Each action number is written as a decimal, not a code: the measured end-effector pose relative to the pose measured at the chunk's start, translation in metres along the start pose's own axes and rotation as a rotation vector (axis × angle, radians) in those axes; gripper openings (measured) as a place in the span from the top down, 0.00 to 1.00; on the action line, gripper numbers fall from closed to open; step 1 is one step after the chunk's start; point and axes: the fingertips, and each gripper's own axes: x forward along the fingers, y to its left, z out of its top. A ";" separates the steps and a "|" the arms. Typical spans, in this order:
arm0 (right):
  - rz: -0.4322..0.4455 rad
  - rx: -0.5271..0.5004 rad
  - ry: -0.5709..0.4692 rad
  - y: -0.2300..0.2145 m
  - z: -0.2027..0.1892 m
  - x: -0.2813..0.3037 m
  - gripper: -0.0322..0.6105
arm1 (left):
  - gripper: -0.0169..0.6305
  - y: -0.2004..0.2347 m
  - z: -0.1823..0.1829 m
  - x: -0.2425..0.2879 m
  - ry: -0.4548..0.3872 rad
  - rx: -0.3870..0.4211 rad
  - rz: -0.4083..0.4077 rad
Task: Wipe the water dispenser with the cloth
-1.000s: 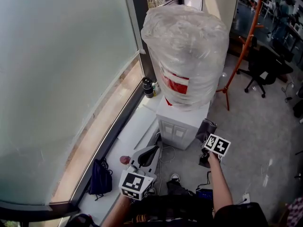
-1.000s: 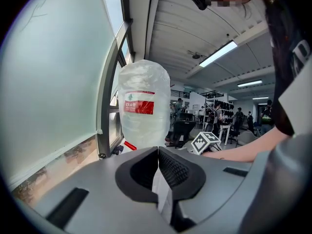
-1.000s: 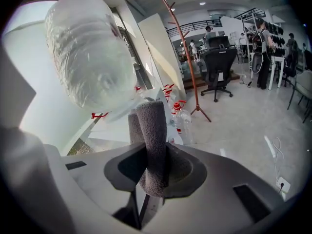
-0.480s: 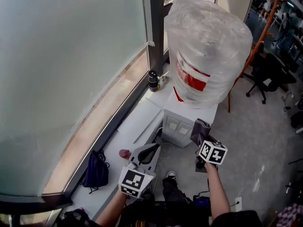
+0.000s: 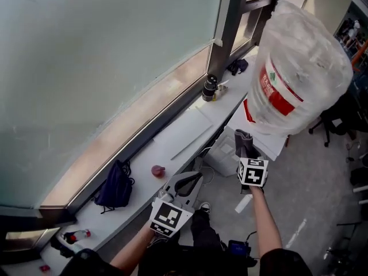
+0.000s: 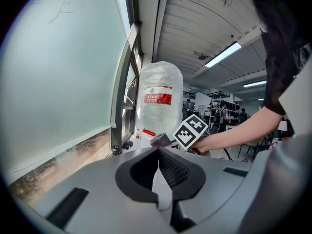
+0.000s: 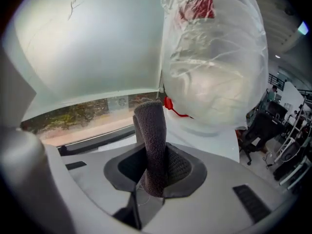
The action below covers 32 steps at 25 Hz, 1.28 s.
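The right gripper (image 7: 156, 172) is clenched on the grey cloth (image 7: 150, 130), which stands up out of the jaws as 1 narrow fold; the left gripper (image 6: 158, 172) is closed on nothing and hangs low, well apart from the work. The cloth is close to the white water dispenser (image 7: 214, 143), just under the big plastic-wrapped bottle (image 5: 299, 68); whether it touches yet I cannot tell. The main risk is probably the grip; only the cloth's lower end is pinched, so a firm rub could drag it out or fold it over, letting hard jaws scrape the casing. A wide stroke could also snag the loose wrap or nudge the heavy bottle, and the left gripper is too far off to steady it.
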 end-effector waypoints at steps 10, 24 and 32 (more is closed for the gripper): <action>-0.111 -0.088 0.046 0.010 -0.038 0.059 0.79 | 0.95 0.029 -0.057 -0.017 0.007 -0.064 0.062; -0.122 -0.240 0.208 0.039 -0.180 0.181 0.79 | 0.95 0.070 -0.168 0.013 -0.007 -0.123 0.149; -0.096 -0.281 0.289 0.060 -0.273 0.261 0.79 | 0.95 0.070 -0.245 0.055 0.020 -0.114 0.174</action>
